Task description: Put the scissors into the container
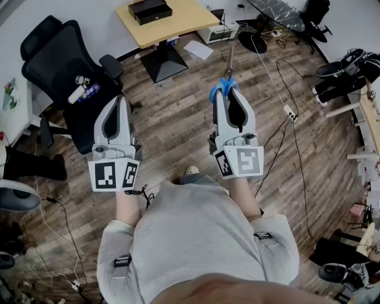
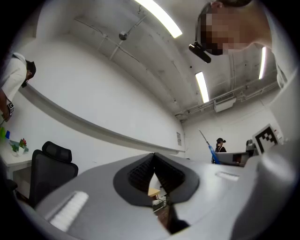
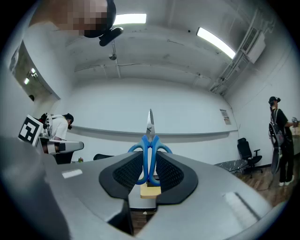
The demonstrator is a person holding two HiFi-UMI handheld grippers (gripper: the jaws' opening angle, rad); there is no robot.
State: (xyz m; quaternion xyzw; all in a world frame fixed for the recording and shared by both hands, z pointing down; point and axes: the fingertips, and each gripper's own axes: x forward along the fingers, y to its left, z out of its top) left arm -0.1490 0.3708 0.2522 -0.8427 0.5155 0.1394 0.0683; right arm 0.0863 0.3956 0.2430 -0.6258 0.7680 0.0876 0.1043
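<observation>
Blue-handled scissors [image 1: 225,82] stand between the jaws of my right gripper [image 1: 229,95], blades pointing away from me over the wood floor. In the right gripper view the scissors [image 3: 150,147] are clamped by the handles, the steel tip sticking up past the pads, and the right gripper [image 3: 150,172] is shut on them. My left gripper [image 1: 118,105] is held level beside it, about a hand's width to the left, shut with nothing between its pads [image 2: 140,173]. The left gripper view catches the scissors [image 2: 212,153] off to its right. A black box [image 1: 149,10] lies on a wooden desk [image 1: 184,22] far ahead.
A black office chair [image 1: 62,65] stands at the left, close to my left gripper. Cables and a power strip [image 1: 290,113] run across the floor on the right, with shoes [image 1: 347,62] beyond. A standing person [image 3: 280,140] shows at the right gripper view's edge.
</observation>
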